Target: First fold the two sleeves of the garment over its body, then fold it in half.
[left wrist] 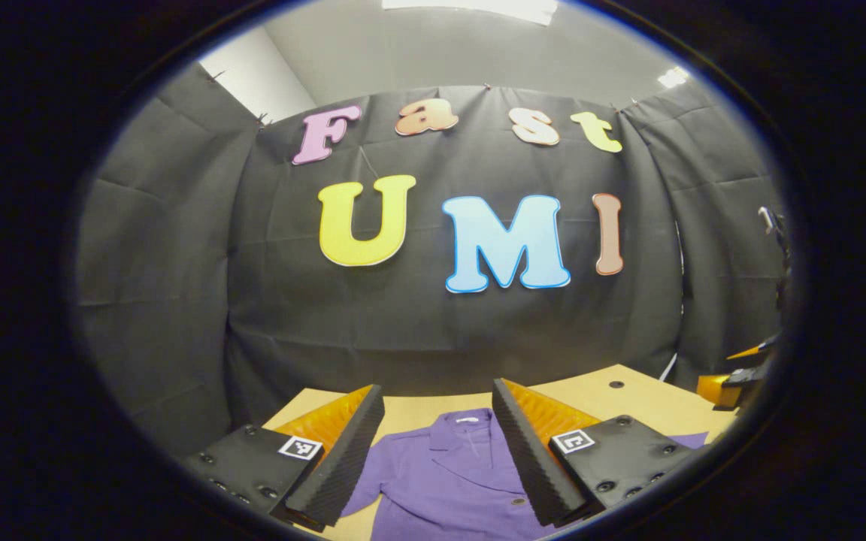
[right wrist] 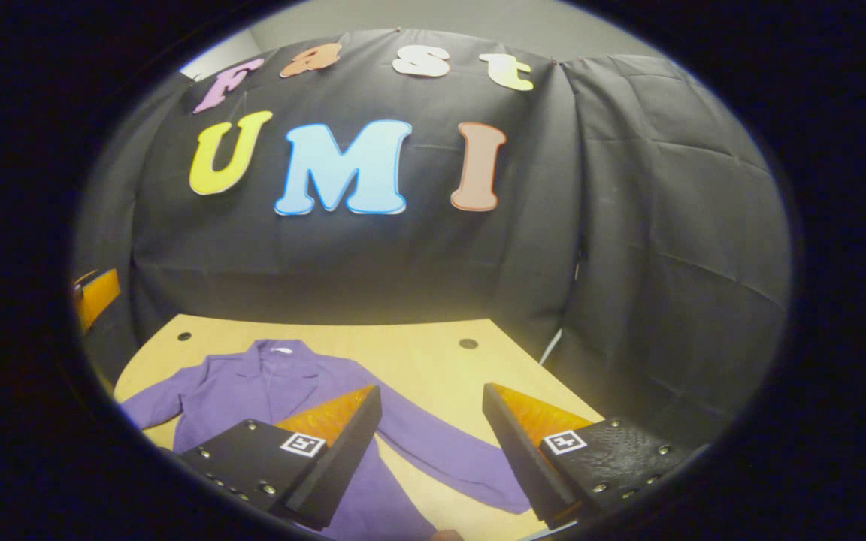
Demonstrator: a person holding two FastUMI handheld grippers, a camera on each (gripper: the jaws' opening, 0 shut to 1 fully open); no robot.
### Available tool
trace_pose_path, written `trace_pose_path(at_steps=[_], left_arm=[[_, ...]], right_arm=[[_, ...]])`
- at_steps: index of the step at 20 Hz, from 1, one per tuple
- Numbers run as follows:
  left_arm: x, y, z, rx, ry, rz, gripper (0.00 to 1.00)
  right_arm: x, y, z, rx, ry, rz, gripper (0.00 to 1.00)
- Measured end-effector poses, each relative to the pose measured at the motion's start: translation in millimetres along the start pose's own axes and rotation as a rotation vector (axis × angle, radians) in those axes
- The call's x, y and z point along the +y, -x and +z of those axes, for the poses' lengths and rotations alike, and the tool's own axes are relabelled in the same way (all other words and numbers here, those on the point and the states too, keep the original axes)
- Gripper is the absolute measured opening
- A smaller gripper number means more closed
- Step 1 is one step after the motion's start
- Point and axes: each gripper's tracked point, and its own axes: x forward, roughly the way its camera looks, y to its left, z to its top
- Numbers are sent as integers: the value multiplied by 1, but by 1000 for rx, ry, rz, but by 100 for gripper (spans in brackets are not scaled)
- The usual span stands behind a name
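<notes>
While my left gripper [left wrist: 438, 398] gapes wide over the garment's collar [left wrist: 470, 428], my right gripper [right wrist: 431, 398], equally wide, shows its outstretched sleeve [right wrist: 448, 451] lower centre on the bench [right wrist: 418, 353].

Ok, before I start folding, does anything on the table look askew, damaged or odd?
Nothing stands out. The purple garment lies flat on the wooden table, collar away, sleeves spread and unfolded. Both tongs, left and right, hang open above it.

Both grippers are just hanging up in the air, jaws spread wide, gripping nothing. Left gripper [left wrist: 438, 451] sits bottom centre of its view, right gripper [right wrist: 431, 454] likewise.
</notes>
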Motion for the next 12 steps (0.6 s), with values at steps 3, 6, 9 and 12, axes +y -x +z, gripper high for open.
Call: trace_pose_path(at_steps=[3, 6, 9, 12], left_arm=[[-2, -5, -2, 9, 2, 1, 99], [-3, -5, -3, 15, -5, 5, 99], [-3, -6, -3, 20, -11, 16, 99], [-2, -6, -7, 31, -10, 27, 99]], right_arm=[[-25, -11, -29, 86, -34, -58, 90], [-52, -24, -58, 170, -65, -123, 90], [-72, -34, -92, 264, -104, -171, 90], [-90, -41, -132, 375, -138, -225, 90]])
